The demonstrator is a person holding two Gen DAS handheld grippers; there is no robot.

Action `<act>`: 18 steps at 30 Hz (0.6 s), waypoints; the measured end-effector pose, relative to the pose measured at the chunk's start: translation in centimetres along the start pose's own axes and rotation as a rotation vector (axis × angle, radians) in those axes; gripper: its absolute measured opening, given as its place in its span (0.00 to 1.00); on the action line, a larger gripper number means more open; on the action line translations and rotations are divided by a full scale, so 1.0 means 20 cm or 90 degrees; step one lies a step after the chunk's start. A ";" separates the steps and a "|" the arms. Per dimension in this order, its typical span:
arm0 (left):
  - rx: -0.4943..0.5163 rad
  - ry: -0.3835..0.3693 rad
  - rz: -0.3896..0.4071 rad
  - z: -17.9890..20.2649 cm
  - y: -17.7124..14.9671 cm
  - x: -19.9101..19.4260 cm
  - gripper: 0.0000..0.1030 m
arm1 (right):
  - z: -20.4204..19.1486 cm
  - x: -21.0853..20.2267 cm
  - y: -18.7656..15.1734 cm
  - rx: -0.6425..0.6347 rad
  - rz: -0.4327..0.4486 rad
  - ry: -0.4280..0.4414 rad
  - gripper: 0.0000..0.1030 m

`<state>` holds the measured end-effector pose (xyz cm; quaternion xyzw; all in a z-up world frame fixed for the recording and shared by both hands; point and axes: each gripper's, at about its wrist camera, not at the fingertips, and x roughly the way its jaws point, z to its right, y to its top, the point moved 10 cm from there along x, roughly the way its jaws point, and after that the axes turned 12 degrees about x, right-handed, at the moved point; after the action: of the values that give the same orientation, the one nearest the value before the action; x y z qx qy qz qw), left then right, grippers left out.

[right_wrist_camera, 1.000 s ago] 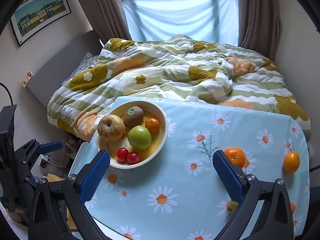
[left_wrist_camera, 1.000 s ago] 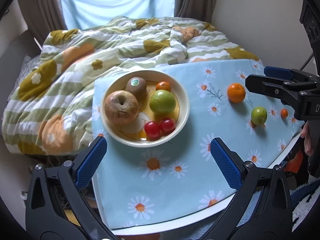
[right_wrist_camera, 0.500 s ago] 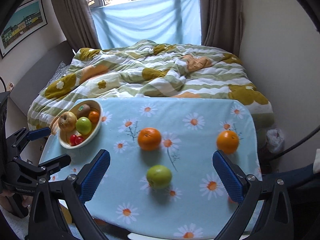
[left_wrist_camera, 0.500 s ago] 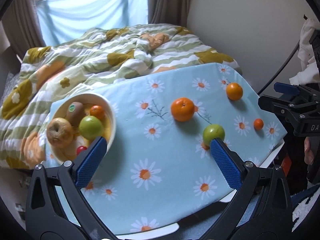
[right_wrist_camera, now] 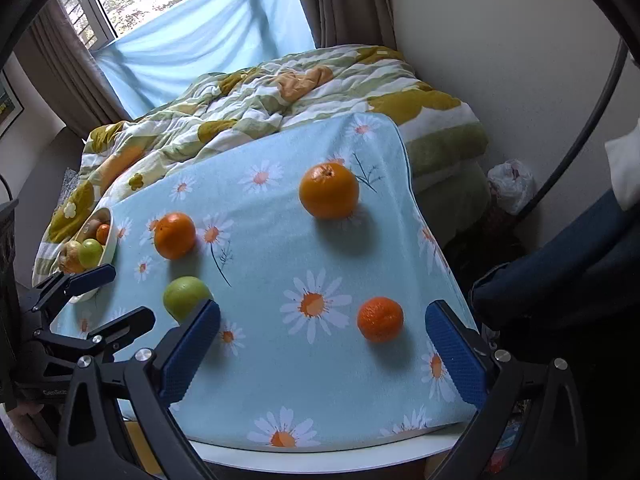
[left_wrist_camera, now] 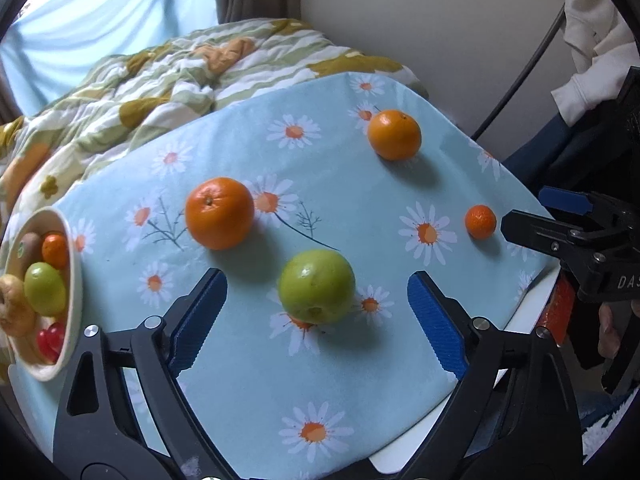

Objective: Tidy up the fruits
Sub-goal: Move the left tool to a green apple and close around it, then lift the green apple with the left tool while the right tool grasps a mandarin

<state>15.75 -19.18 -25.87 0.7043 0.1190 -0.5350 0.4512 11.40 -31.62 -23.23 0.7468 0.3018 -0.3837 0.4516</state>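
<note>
A green apple (left_wrist_camera: 317, 286) lies on the daisy tablecloth between the open fingers of my left gripper (left_wrist_camera: 316, 312), not touched. It also shows in the right wrist view (right_wrist_camera: 186, 298). A large orange (left_wrist_camera: 219, 213) lies behind it, a second orange (left_wrist_camera: 394, 134) at the far right, and a small mandarin (left_wrist_camera: 480, 221) near the right edge. My right gripper (right_wrist_camera: 322, 344) is open and empty, with the mandarin (right_wrist_camera: 380, 319) between its fingers and slightly ahead. A cream bowl (left_wrist_camera: 72, 292) with several fruits stands at the left.
The table (right_wrist_camera: 320, 458) has a white rim under the blue cloth. A bed with a flowered quilt (right_wrist_camera: 260, 96) lies behind it. A wall (left_wrist_camera: 440, 20) is to the right. A plastic bag (right_wrist_camera: 510, 186) lies on the floor by the bed.
Both grippers have swung right and come closer to the table. The bowl has slid to the left edge of view; the apple now sits between the left fingers, the mandarin before the right.
</note>
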 end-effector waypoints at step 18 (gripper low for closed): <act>0.014 0.032 -0.034 0.00 -0.07 0.25 0.58 | 0.12 0.18 -0.13 -0.013 -0.012 -0.047 0.75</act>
<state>16.87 -19.91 -30.80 0.7189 0.1431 -0.5306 0.4256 10.52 -32.36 -28.15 0.7247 0.2963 -0.4122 0.4661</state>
